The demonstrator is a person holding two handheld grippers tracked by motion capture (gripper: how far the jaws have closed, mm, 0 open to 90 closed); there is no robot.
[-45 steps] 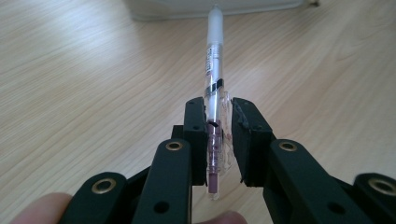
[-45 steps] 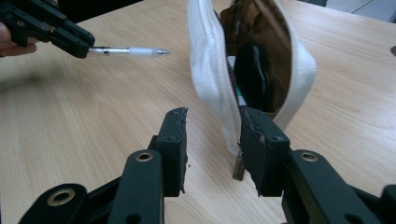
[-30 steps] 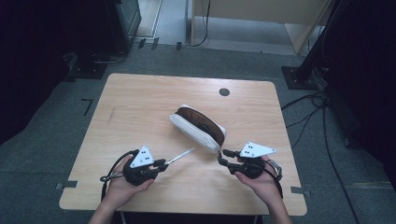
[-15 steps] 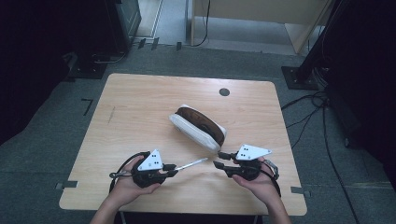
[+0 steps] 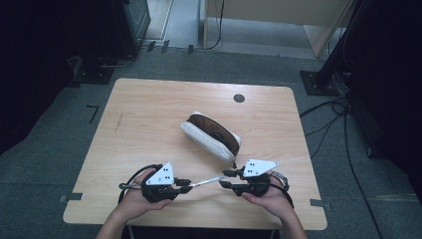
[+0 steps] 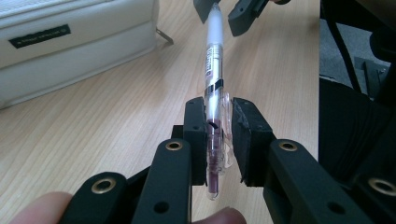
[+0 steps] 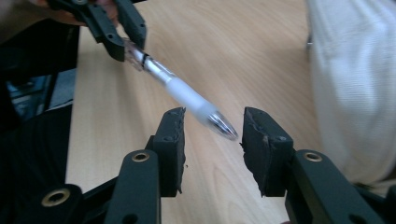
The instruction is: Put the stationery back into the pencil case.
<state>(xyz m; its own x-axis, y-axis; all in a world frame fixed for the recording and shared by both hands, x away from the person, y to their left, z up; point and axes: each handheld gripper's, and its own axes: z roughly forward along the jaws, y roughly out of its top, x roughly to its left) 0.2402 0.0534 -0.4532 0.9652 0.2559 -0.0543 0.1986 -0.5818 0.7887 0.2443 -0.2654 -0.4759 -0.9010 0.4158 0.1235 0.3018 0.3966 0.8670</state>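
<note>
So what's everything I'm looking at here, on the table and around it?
pen: one, clear with a white grip, held above the table's near edge between the two grippers
pencil case: one, white outside and brown inside, open, mid-table
table: one, light wood, with a dark round hole near the far edge
floor: grey, cables on the right, dark stands at the back
left gripper: one, black with a grey plate, shut on the pen's clip end
right gripper: one, black, jaws open around the pen's tip, not pressing it
hands: two, one on each gripper
</note>
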